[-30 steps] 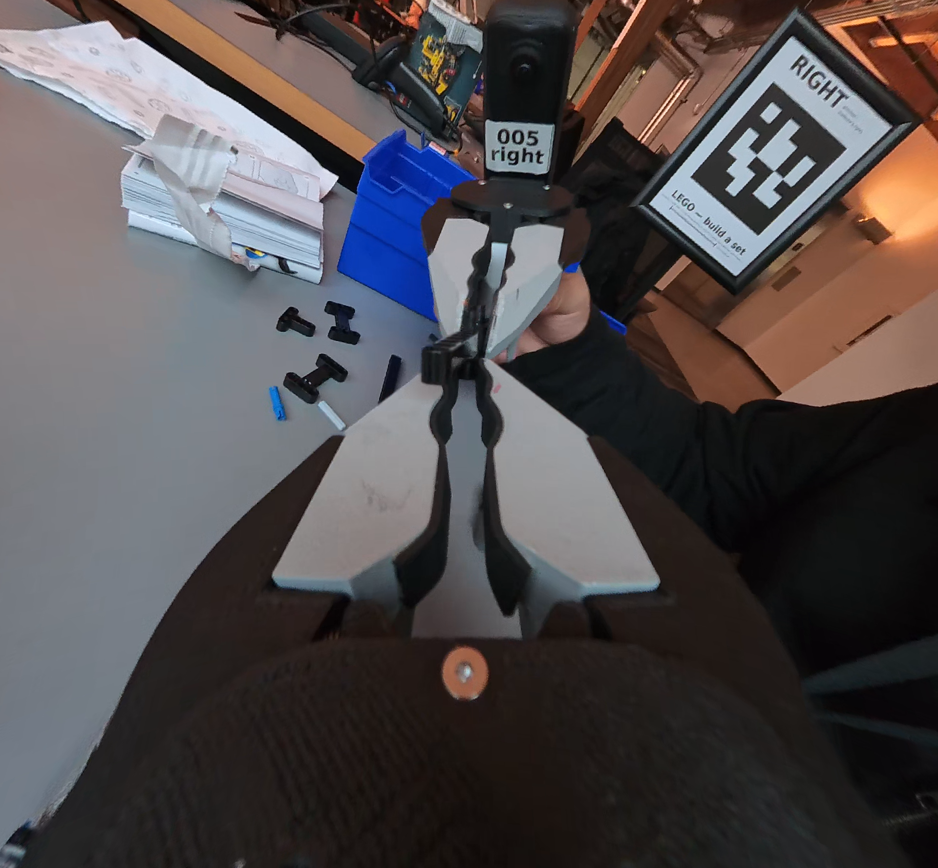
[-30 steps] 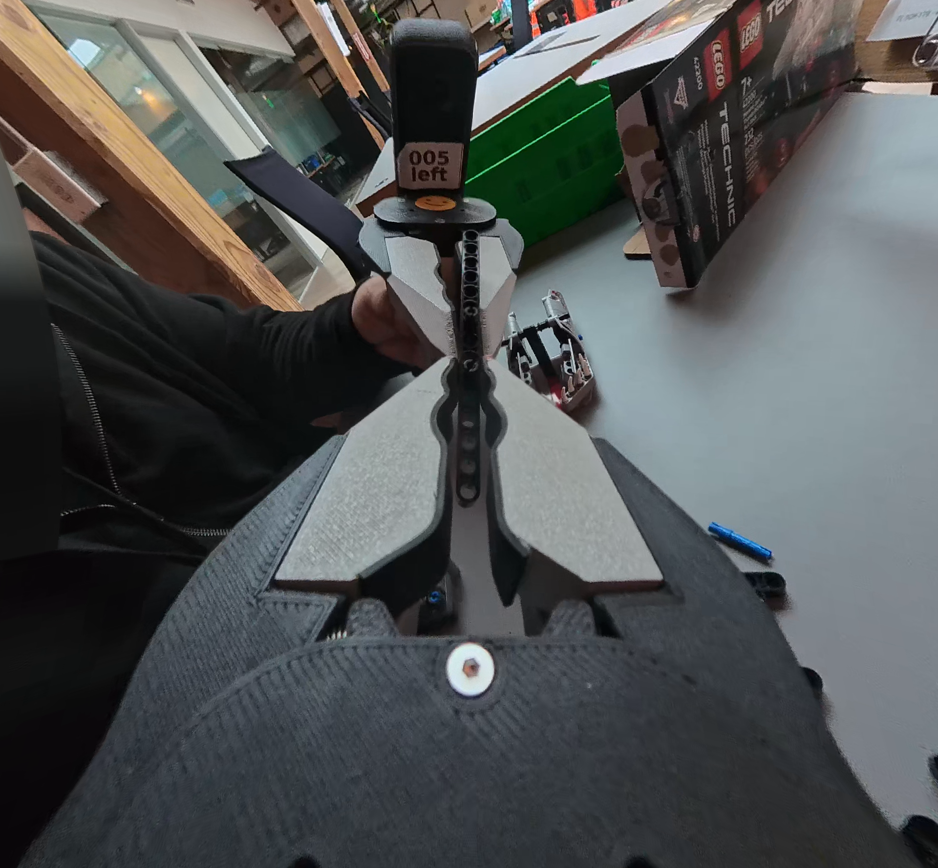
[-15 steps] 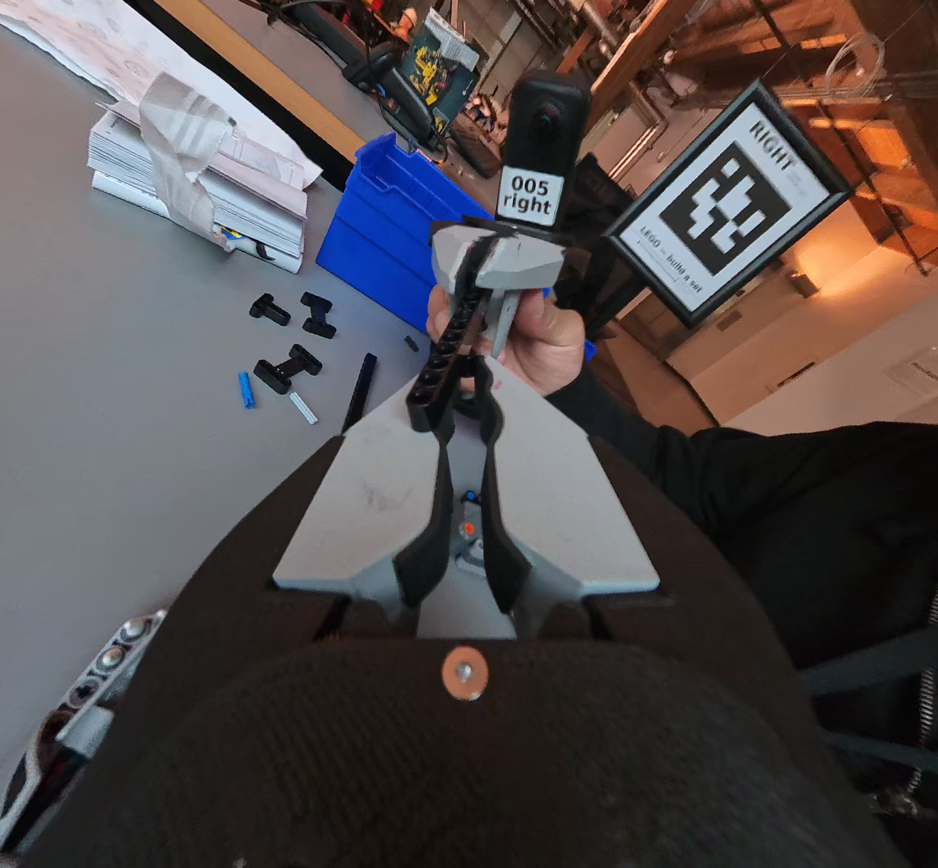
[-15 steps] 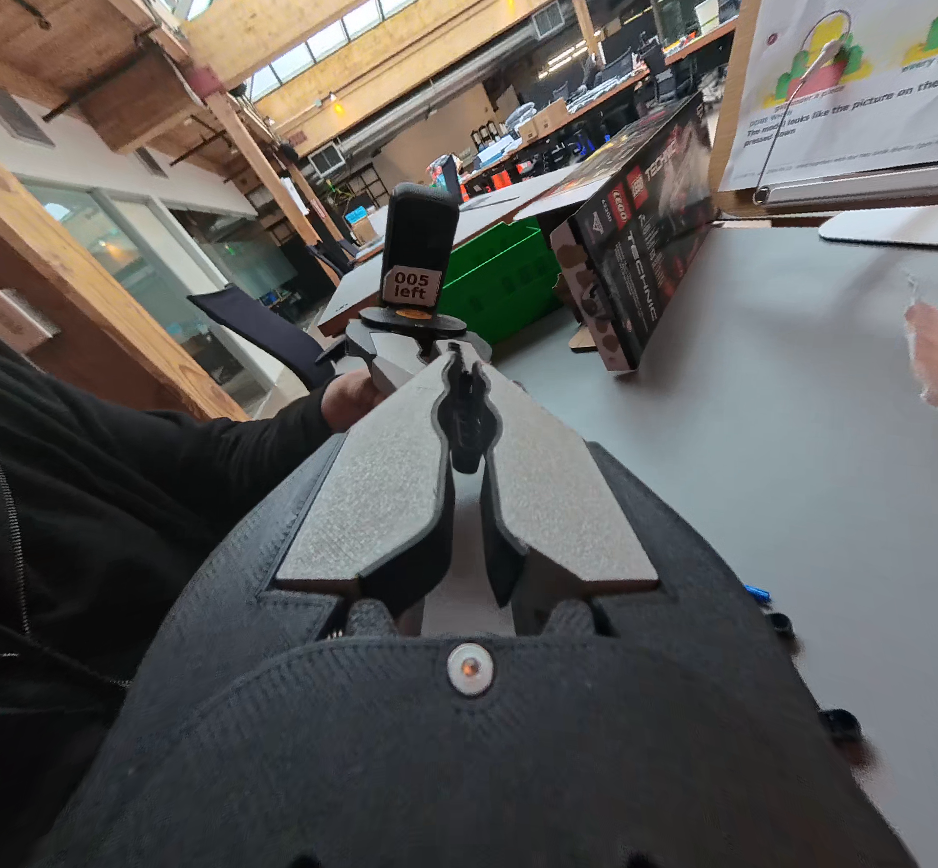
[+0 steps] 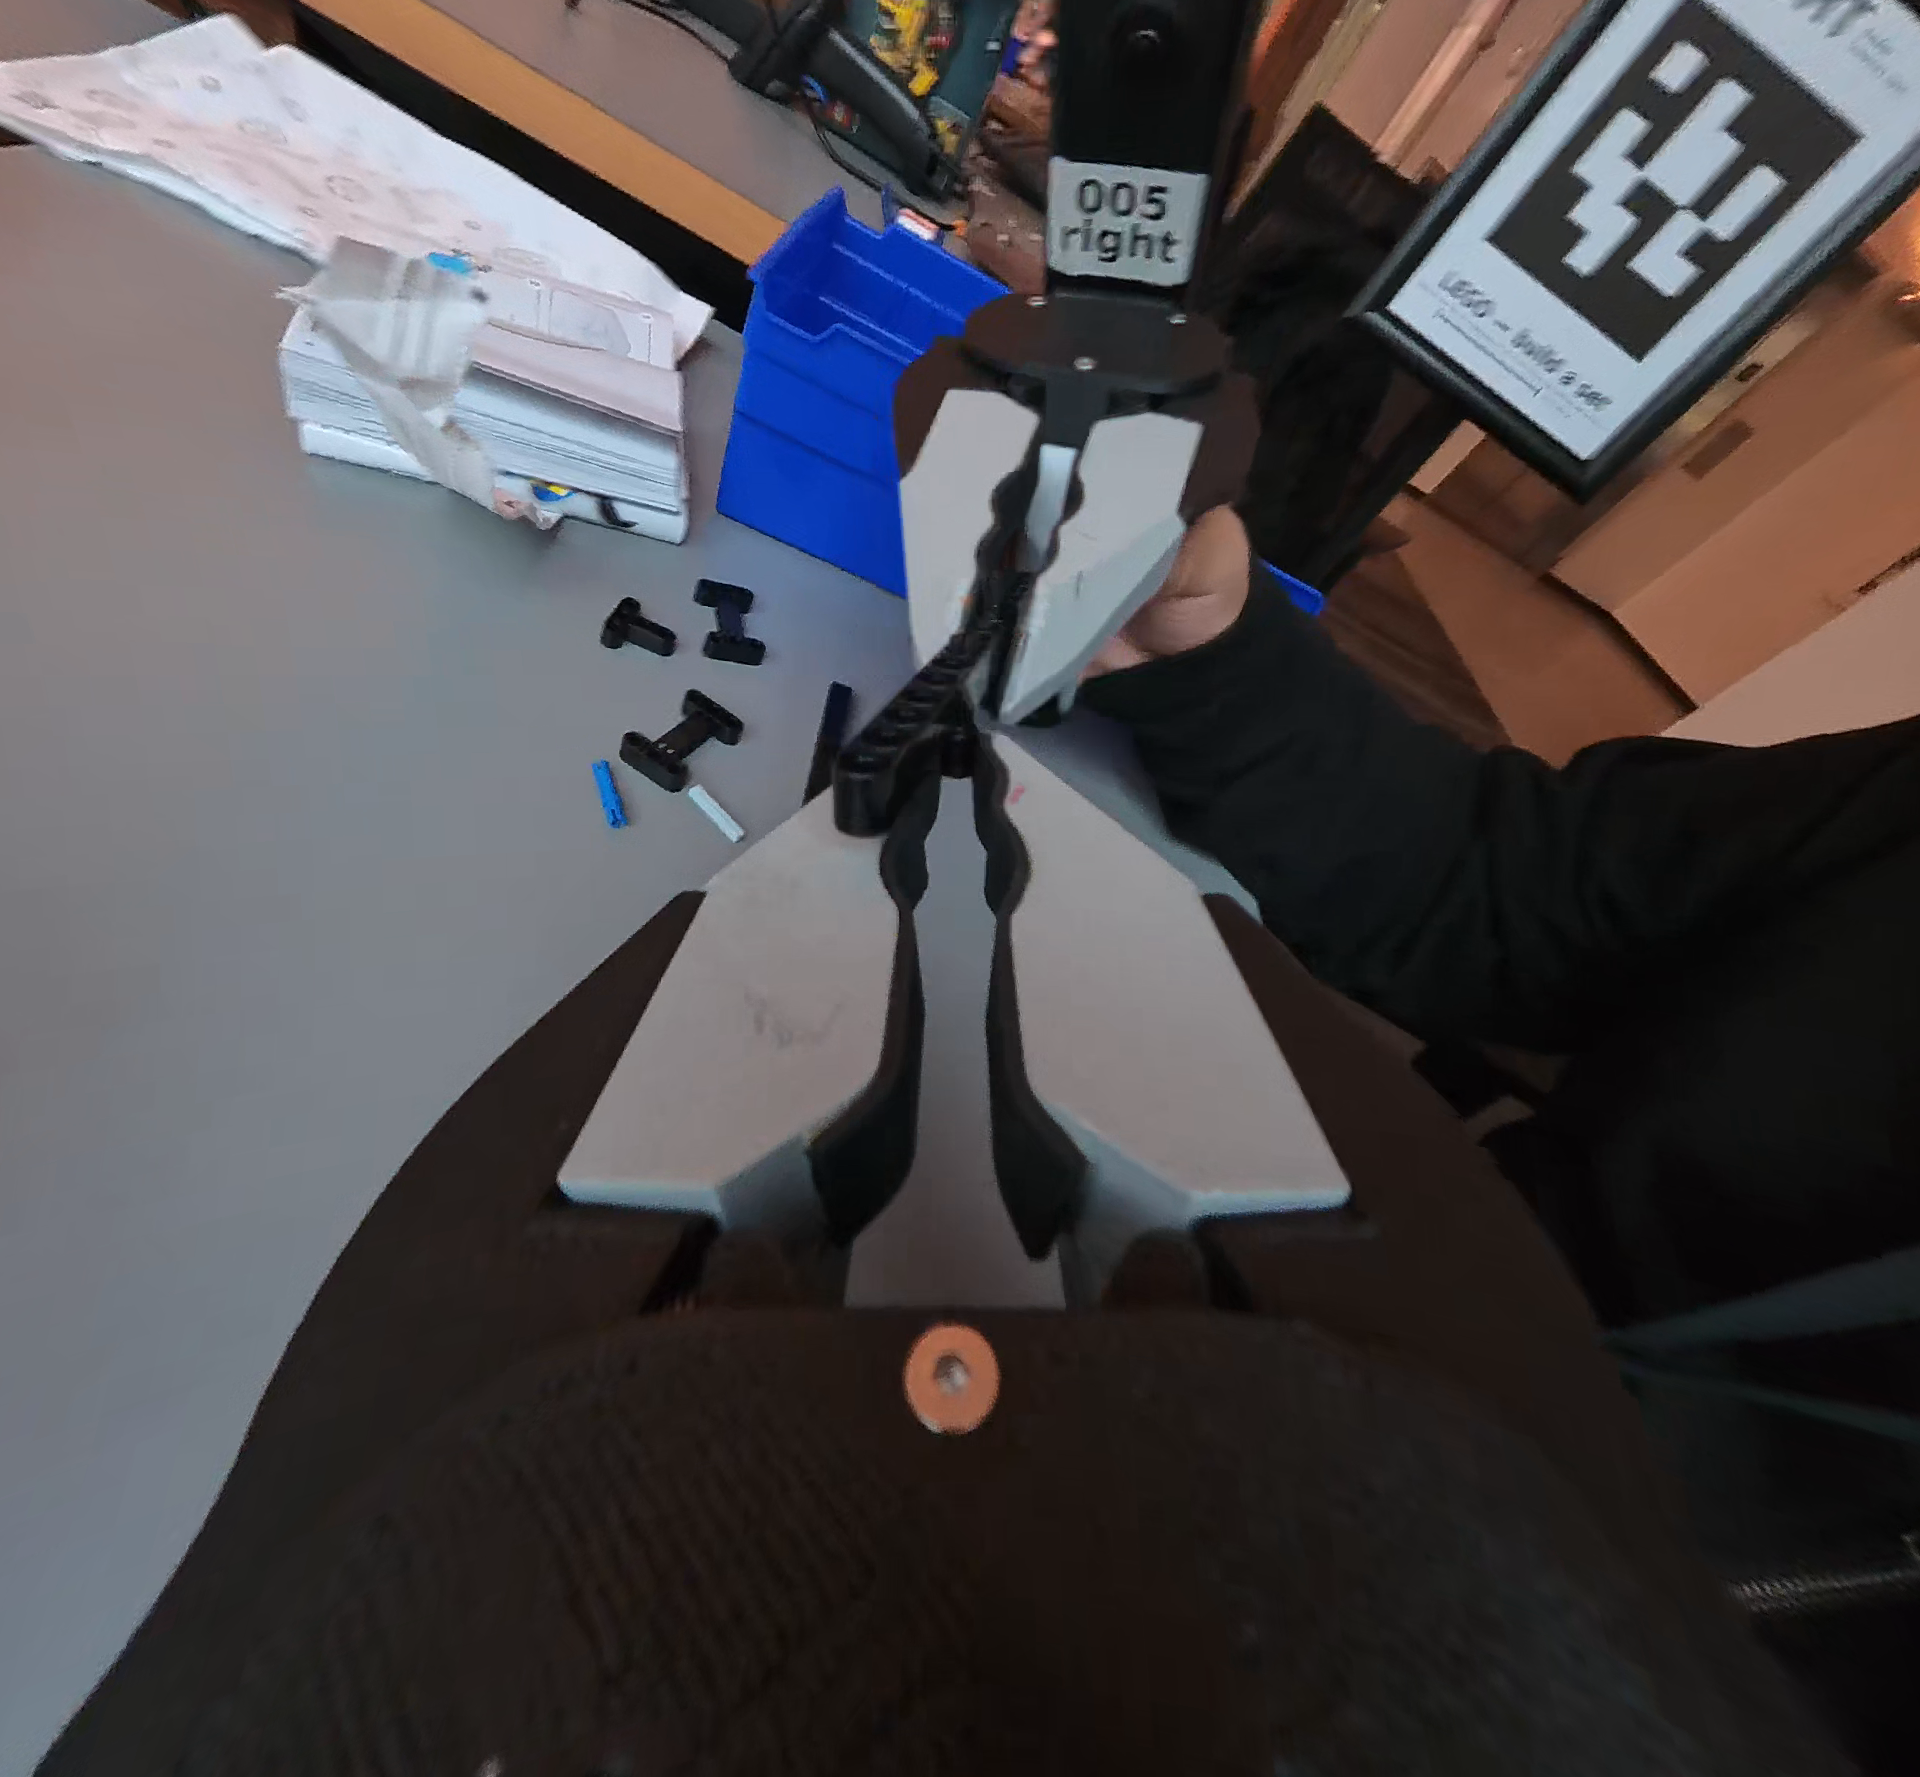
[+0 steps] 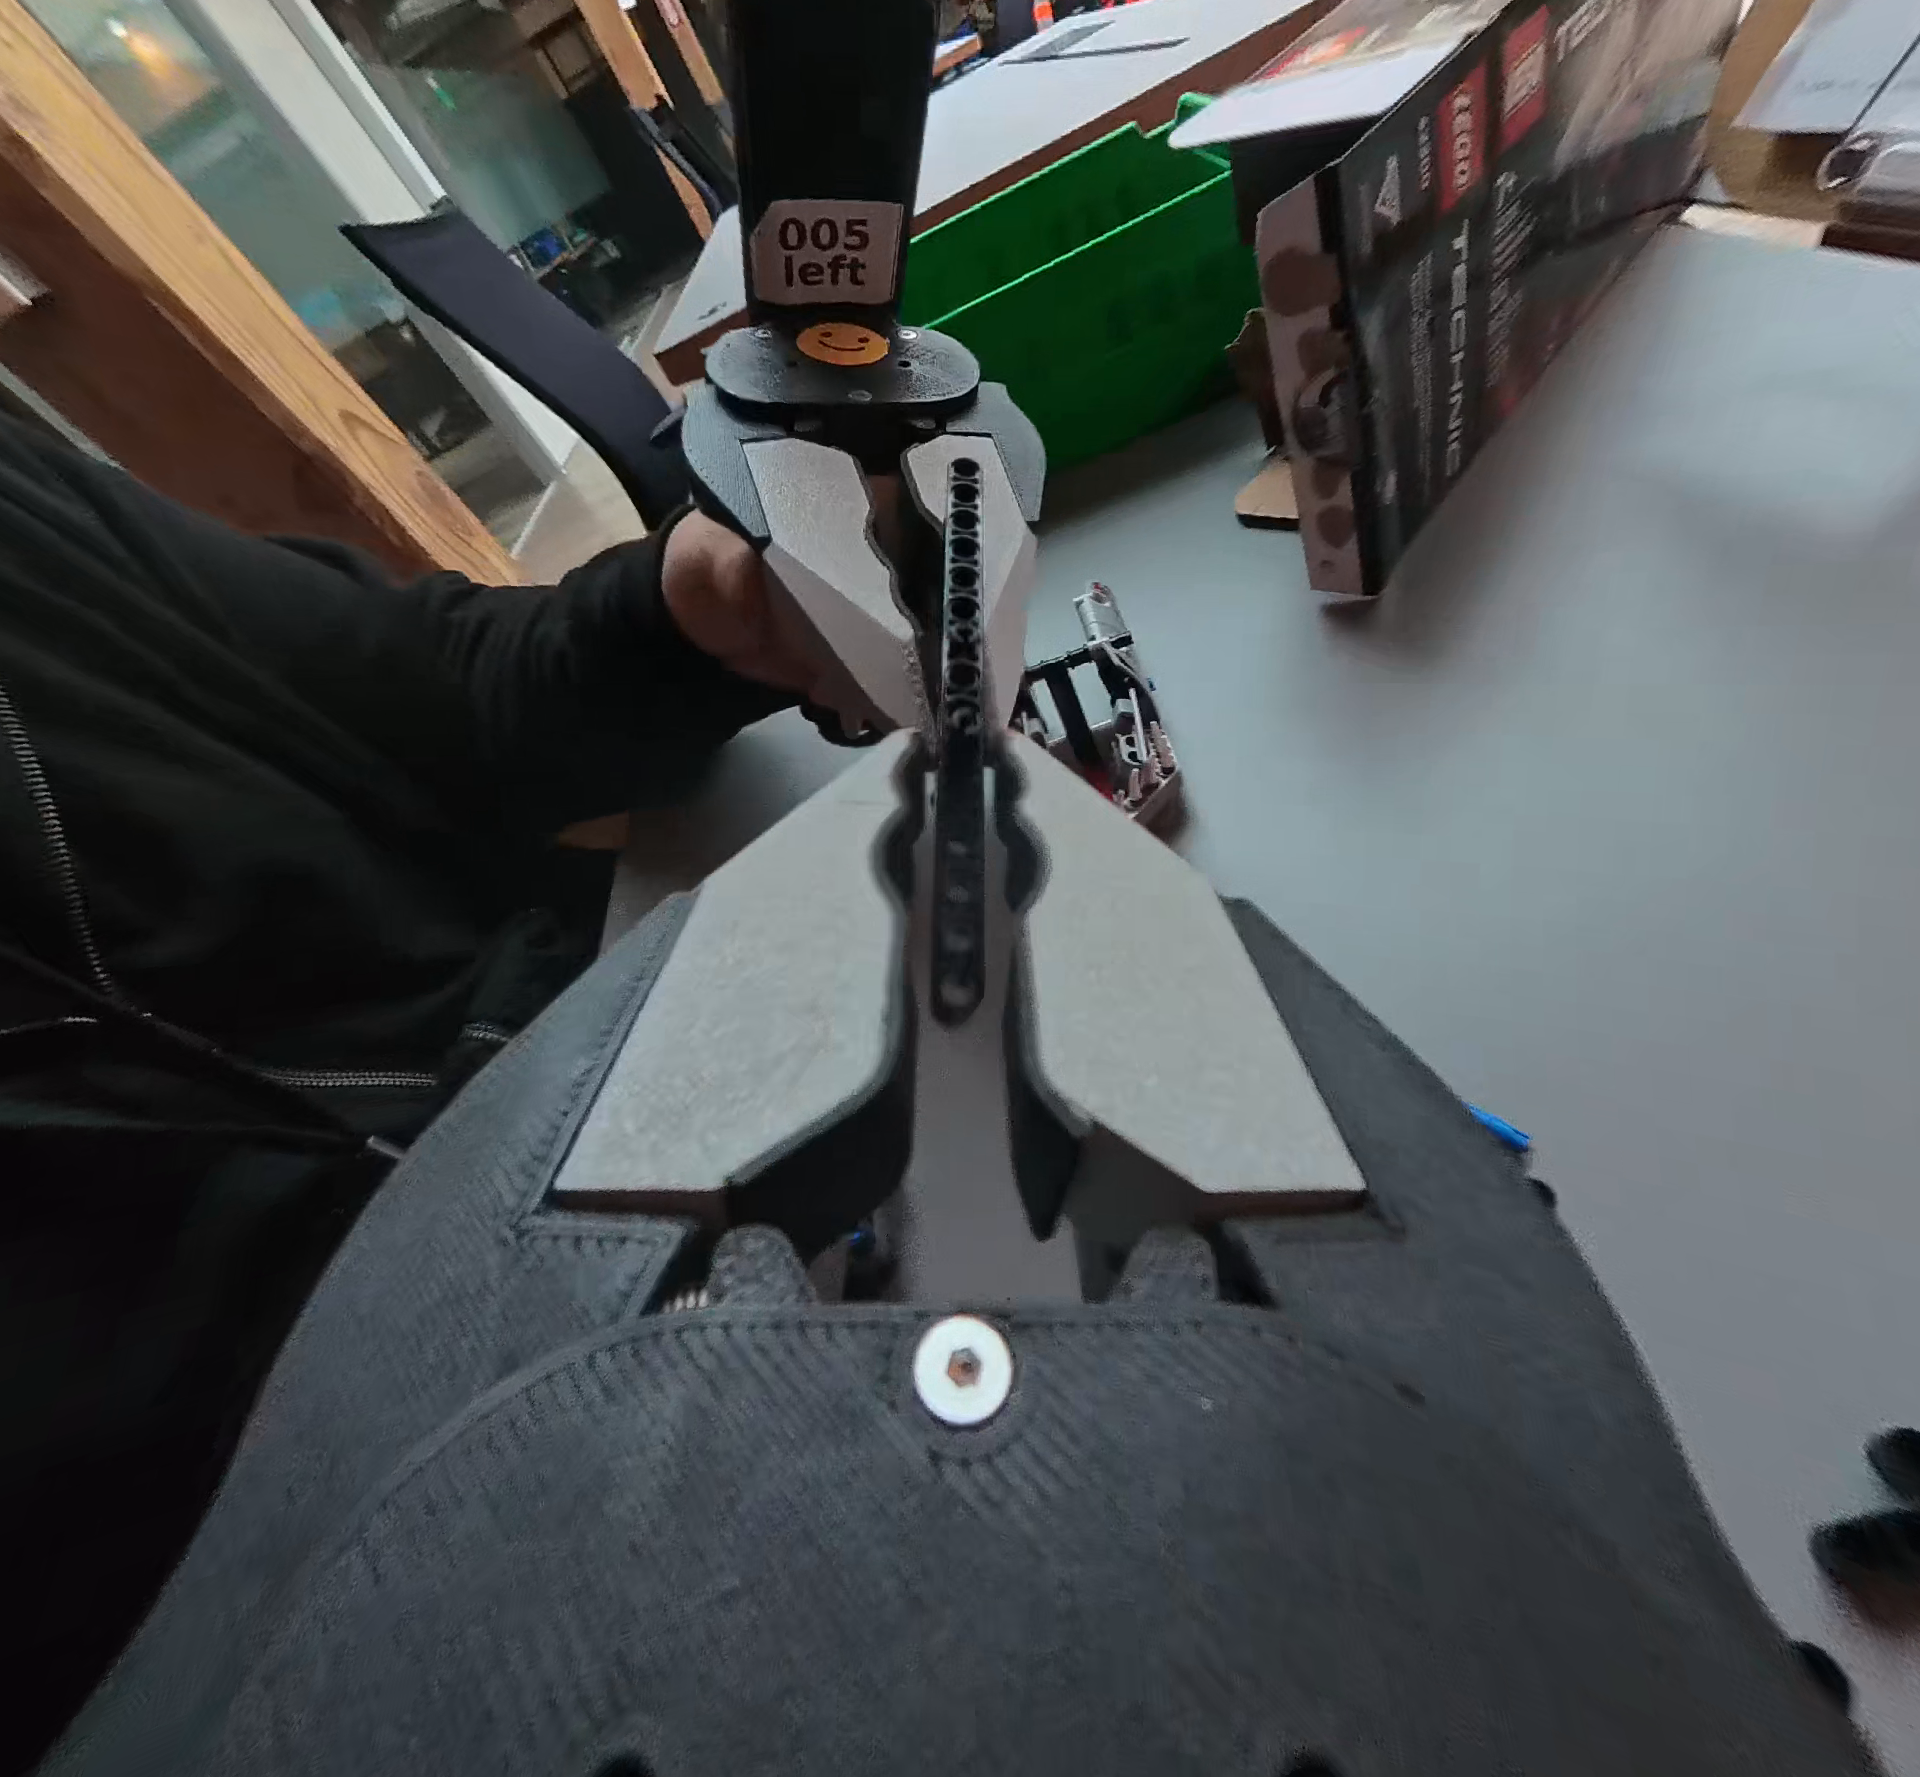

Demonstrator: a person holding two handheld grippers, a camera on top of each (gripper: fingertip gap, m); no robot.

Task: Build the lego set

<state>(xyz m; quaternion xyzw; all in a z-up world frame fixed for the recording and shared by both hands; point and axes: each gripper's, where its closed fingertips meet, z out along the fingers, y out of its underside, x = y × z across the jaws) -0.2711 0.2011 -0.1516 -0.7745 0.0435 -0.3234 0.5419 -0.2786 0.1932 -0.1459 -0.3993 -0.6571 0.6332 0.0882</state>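
Table (image 5: 260, 948): matte grey top, smooth; pale wood edging along far side; loose parts lie mid-table twd the far edge
Left gripper (image 5: 951, 771): grey wedge fingers w/ black wavy inner pads; jaws nearly closed, tips pinch the near end of the black beam (image 5: 914, 719)
Right gripper (image 6: 956, 761): same build, coarse grey faces; jaws narrow, clamped on the beam, which runs back between its pads; beam = long, thin, row of round holes, spans gripper to gripper above the table
Loose parts: 3 black H-shaped connectors (image 5: 681, 738); small blue pin (image 5: 610, 794); short white pin (image 5: 717, 813); black axle (image 5: 828, 735)
Half-built assembly (image 6: 1107, 719): grey/black/red frame on the table, just behind the left gripper in the right wrist view
Booklet stack (image 5: 488, 423): white paper, crumpled clear bag on top; near far edge
Blue bin (image 5: 831, 418): hard plastic, boxy; beside the stack
Set box (image 6: 1475, 273): dark printed card, flap open, standing
Green bin (image 6: 1081, 273): plastic, behind the box
Framed sign (image 5: 1662, 169): black frame, b/w block pattern
Room: timber beams, glass partitions, cluttered benches; blurry far off
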